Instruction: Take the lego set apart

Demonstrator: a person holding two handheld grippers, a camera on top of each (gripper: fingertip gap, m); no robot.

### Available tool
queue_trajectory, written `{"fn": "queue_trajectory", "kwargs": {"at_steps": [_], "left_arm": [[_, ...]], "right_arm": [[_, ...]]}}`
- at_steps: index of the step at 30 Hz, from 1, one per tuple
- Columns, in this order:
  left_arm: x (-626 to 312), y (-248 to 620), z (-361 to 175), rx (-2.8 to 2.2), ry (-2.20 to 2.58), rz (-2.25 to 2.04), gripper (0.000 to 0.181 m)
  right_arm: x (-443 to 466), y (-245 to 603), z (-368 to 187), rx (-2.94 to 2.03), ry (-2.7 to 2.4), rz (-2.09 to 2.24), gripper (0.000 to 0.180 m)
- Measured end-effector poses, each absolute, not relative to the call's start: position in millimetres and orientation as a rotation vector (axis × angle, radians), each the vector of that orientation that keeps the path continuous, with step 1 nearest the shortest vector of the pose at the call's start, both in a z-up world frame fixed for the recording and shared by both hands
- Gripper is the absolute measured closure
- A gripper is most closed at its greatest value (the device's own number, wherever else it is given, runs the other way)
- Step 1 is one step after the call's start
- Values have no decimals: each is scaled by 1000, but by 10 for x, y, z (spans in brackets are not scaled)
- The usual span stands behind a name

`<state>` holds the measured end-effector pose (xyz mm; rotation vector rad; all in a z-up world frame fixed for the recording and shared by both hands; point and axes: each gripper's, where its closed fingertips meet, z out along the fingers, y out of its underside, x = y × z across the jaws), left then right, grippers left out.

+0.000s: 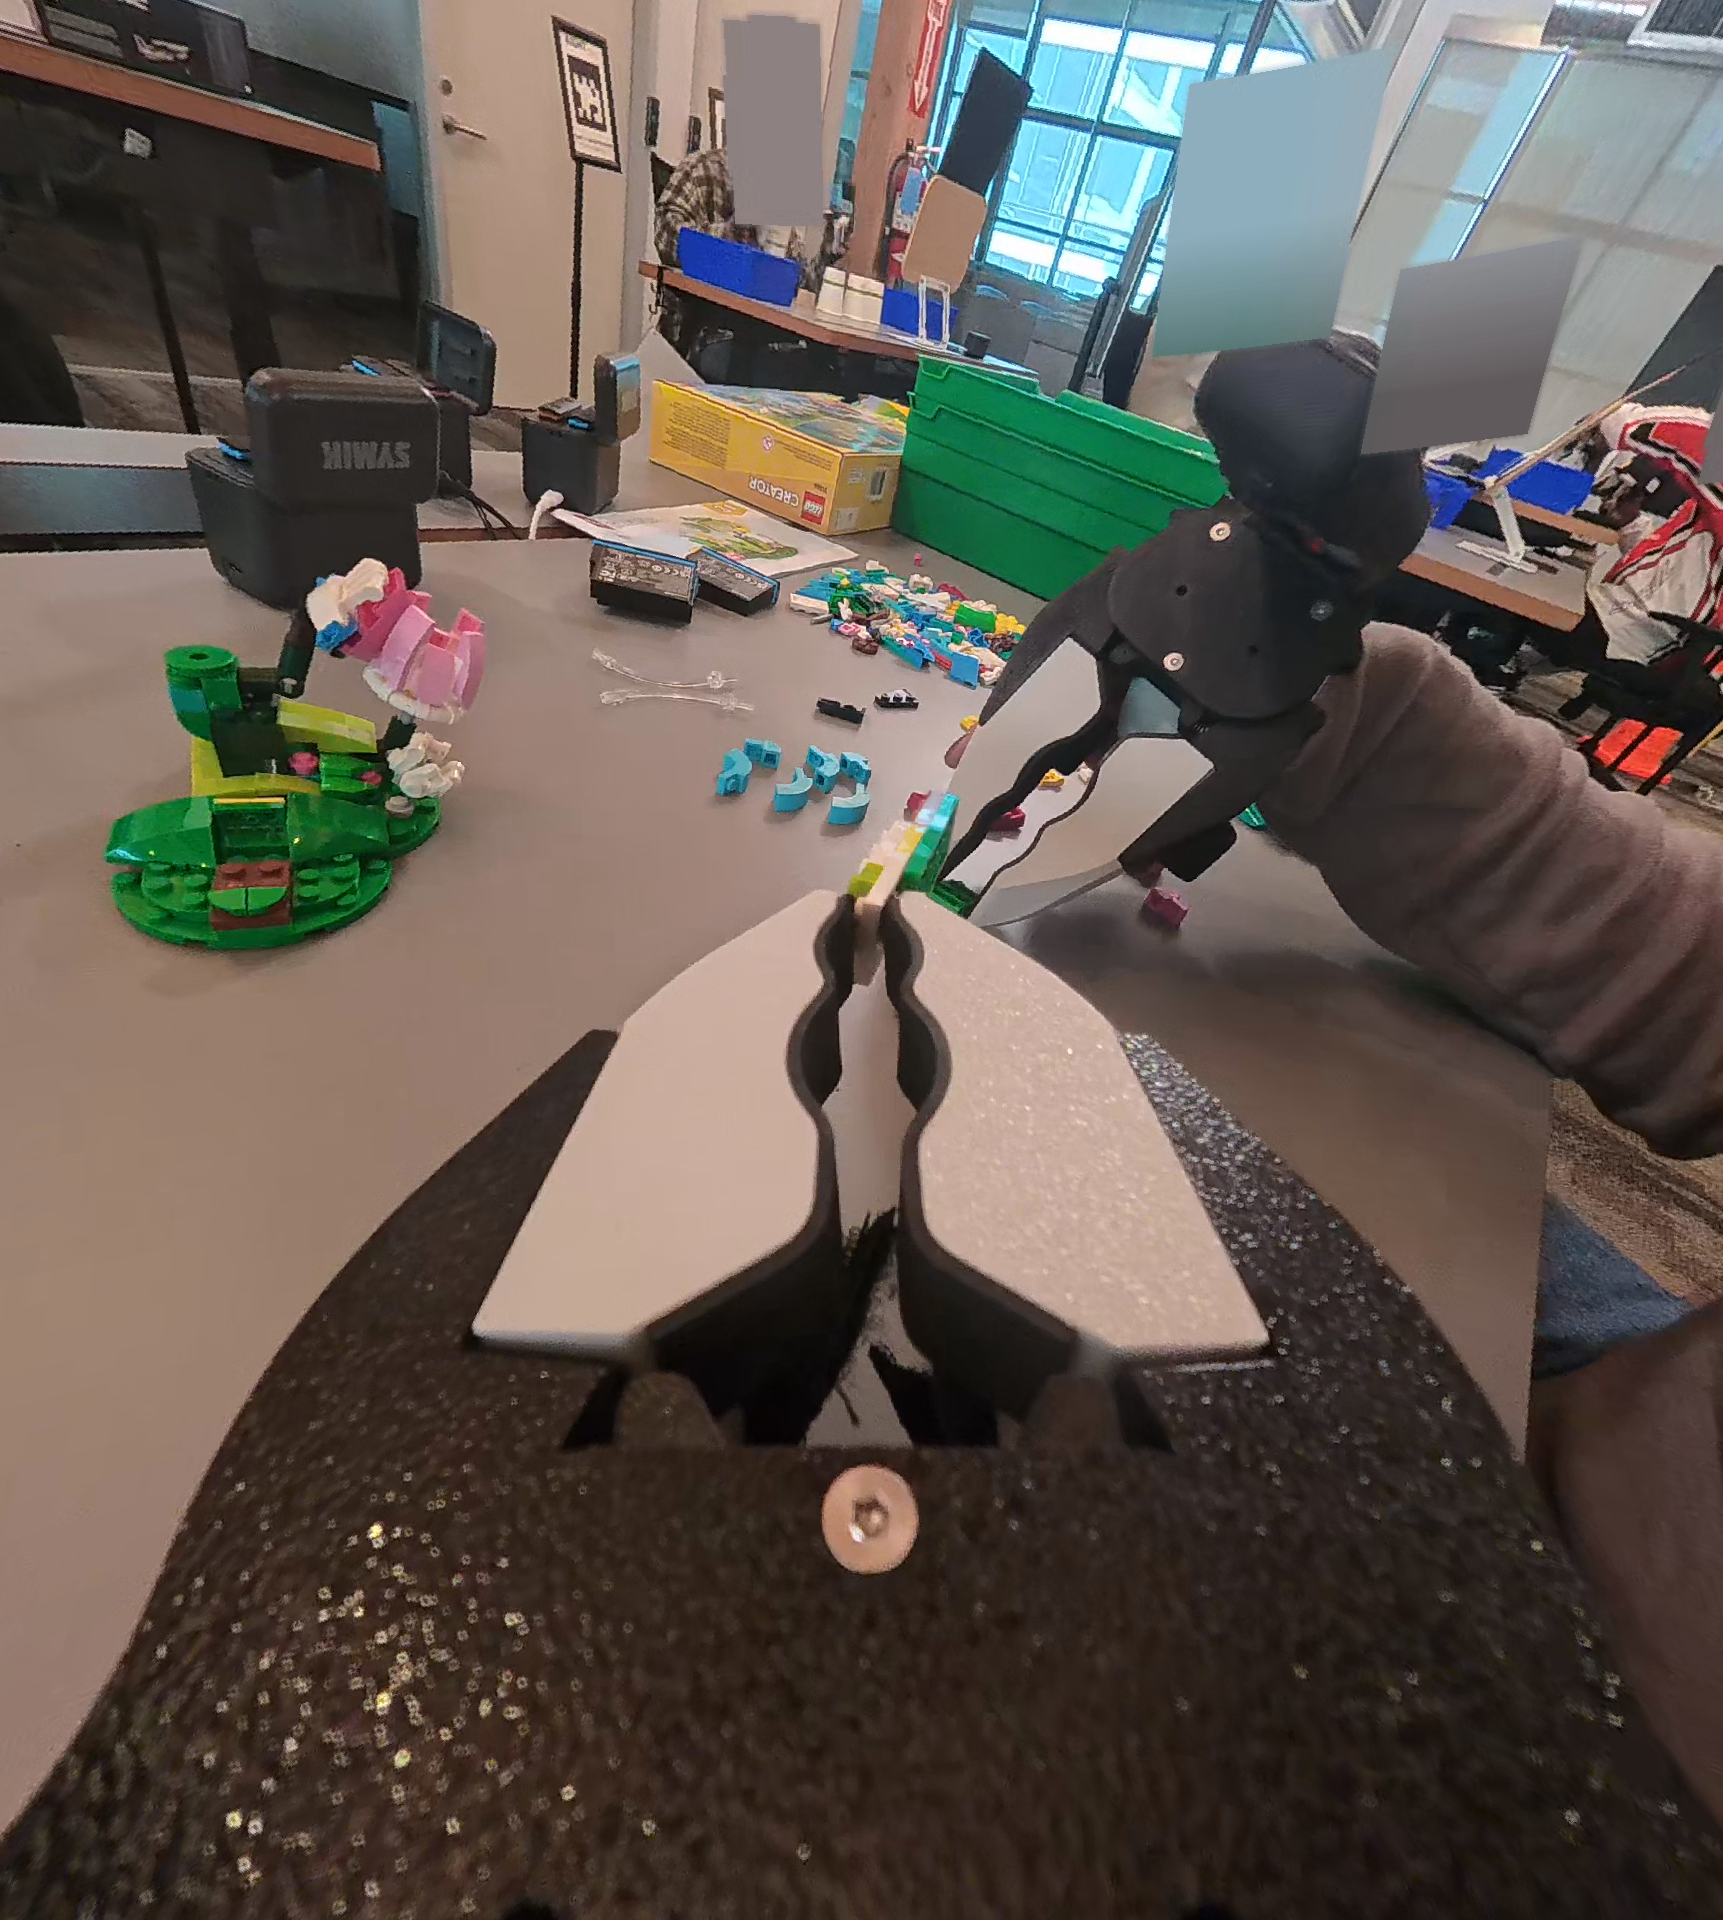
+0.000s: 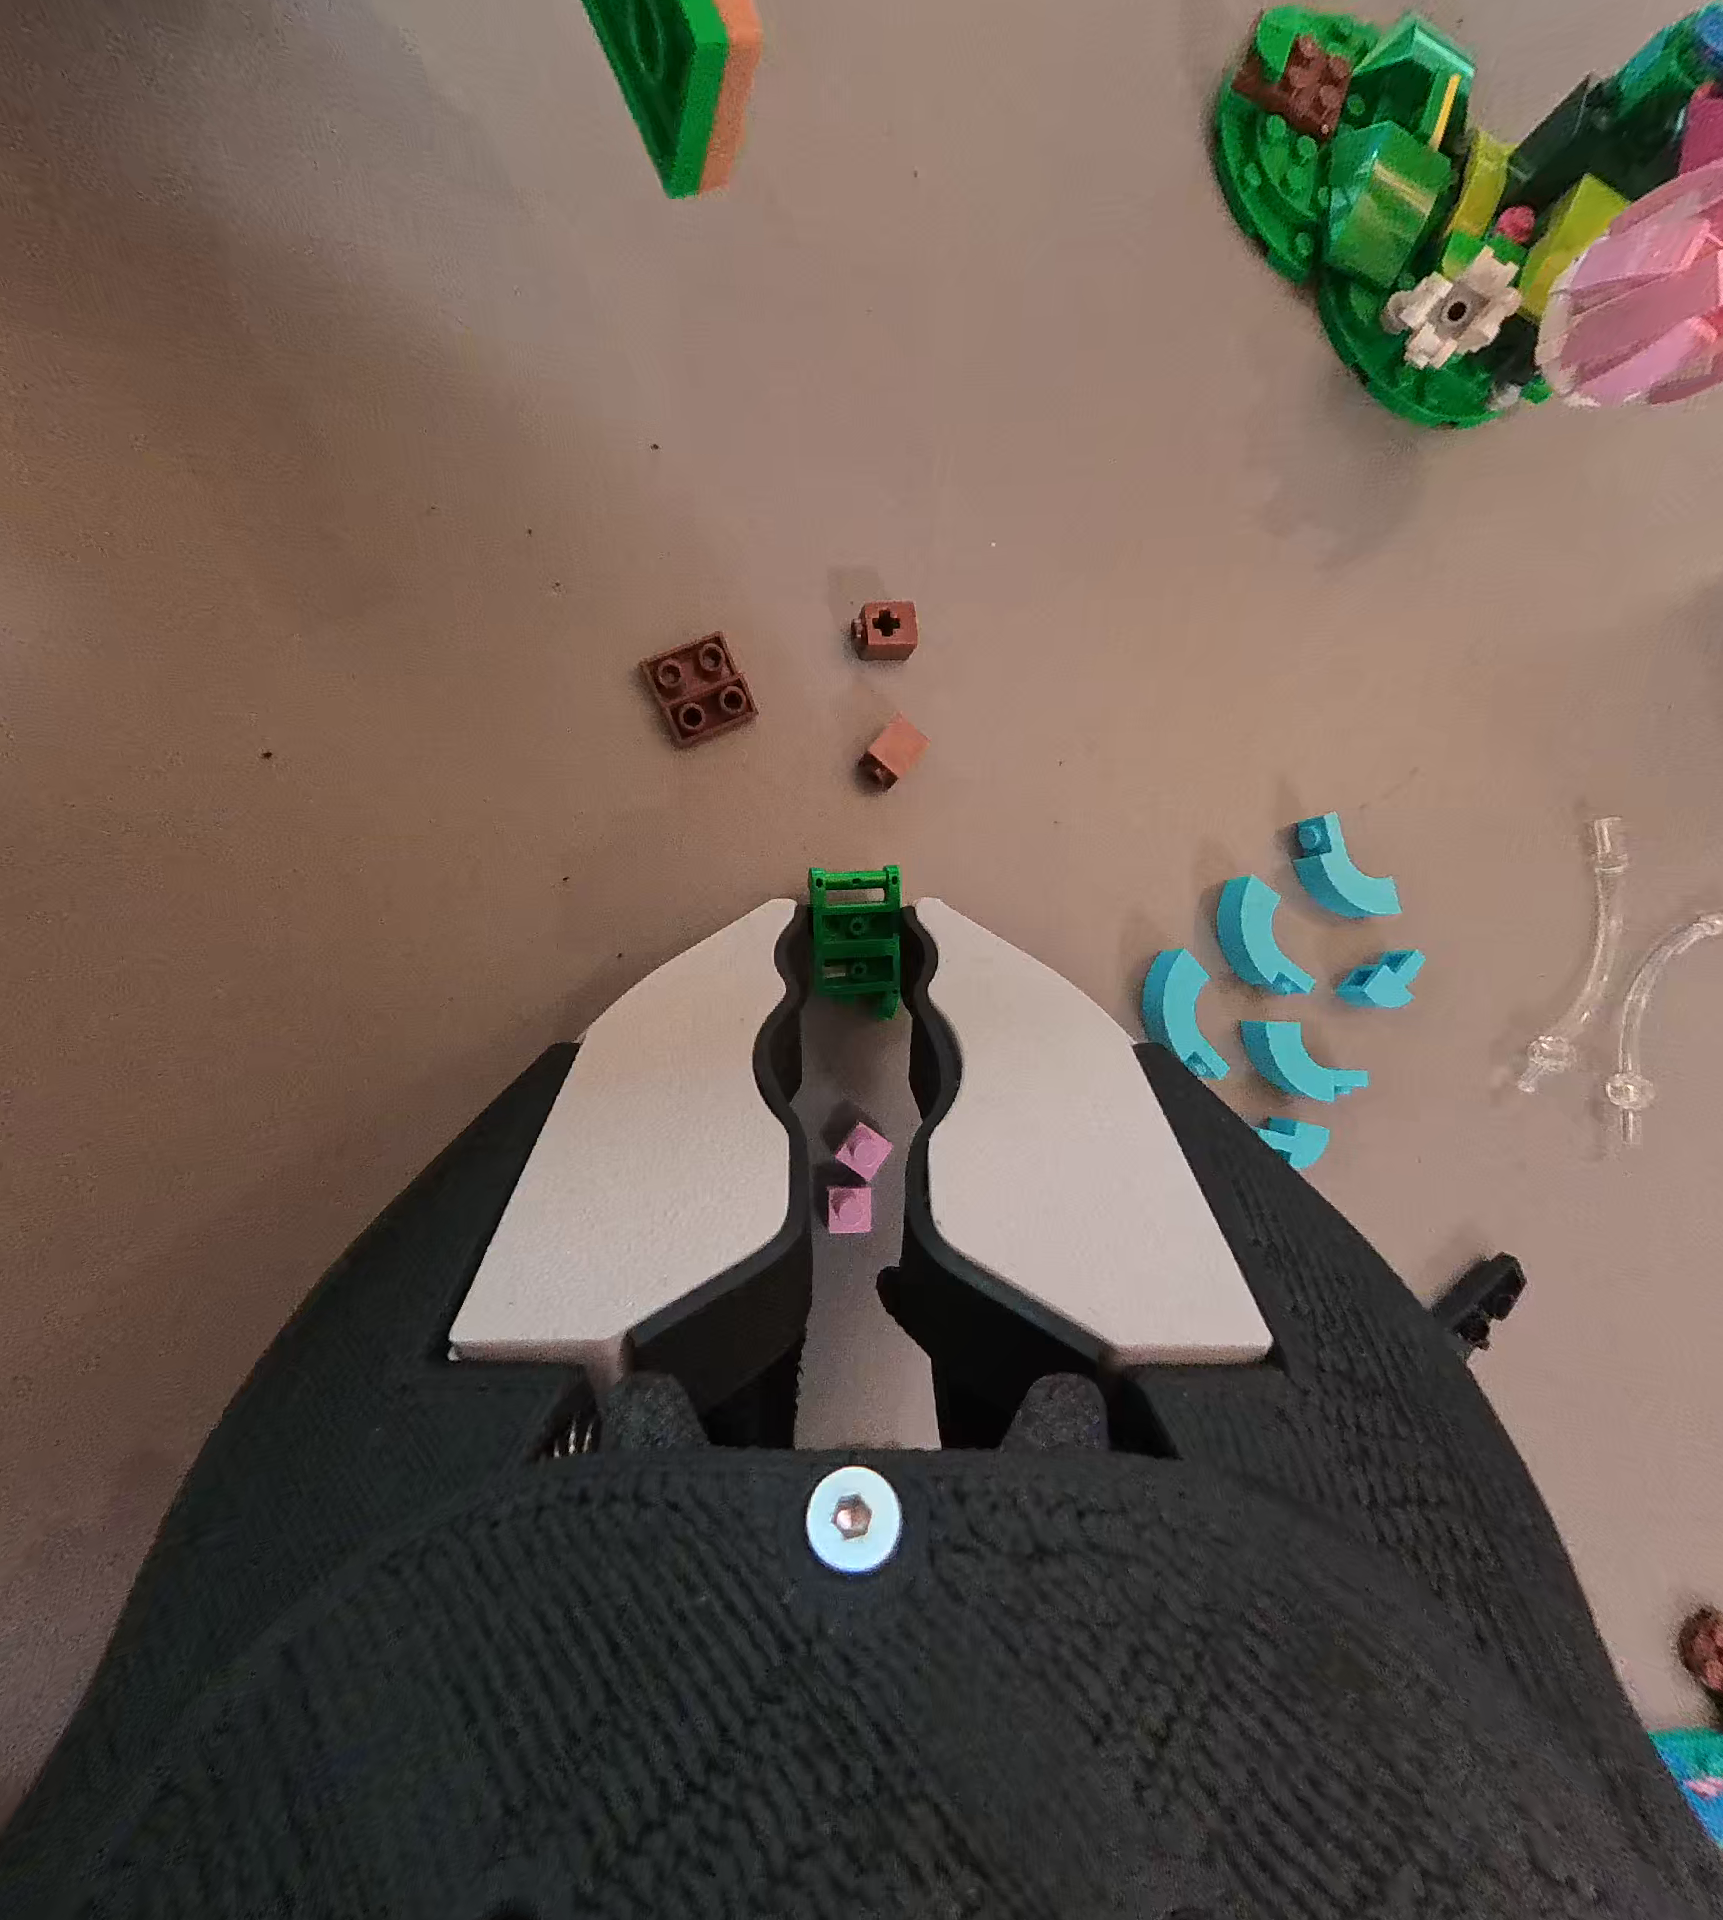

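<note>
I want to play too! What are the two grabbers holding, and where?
The left gripper pinches the white end of a small white-and-lime piece. The right gripper clamps the sides of a small green piece.

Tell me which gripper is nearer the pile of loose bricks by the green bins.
Right. The right gripper stands just before the pile; the left gripper sits farther back, both shut on the small brick cluster between them.

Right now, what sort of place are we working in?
Probably a shared office or lab workspace, not a home: a large grey table, more desks behind holding blue bins, stacked green bins, and tall glazed windows at the back.
</note>
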<state>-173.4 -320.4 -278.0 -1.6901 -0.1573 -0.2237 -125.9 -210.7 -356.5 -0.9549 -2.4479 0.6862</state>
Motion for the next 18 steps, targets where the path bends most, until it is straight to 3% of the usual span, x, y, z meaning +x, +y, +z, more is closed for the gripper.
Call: {"fn": "queue_trajectory", "kwargs": {"at_steps": [1,7,11,15,18], "left_arm": [[-1727,-3202,-2784,-1693,-155,-225,176],[-1717,-3207,-2767,-1689,-145,-228,176],[-1759,-3246,-2711,-1654,-162,-244,176],[-1796,-3265,-2640,-1591,-166,-263,176],[-1790,-3246,-2624,-1568,-170,-294,176]], "right_arm": [[-1260,-2109,-3565,-955,-2449,688,165],[-1216,-1897,-3278,-959,-2333,620,165],[-698,-886,-2823,-1222,-2033,433,165],[158,337,-2916,-1498,-1903,137,165],[477,802,-3101,-1522,-1968,30,165]]}}
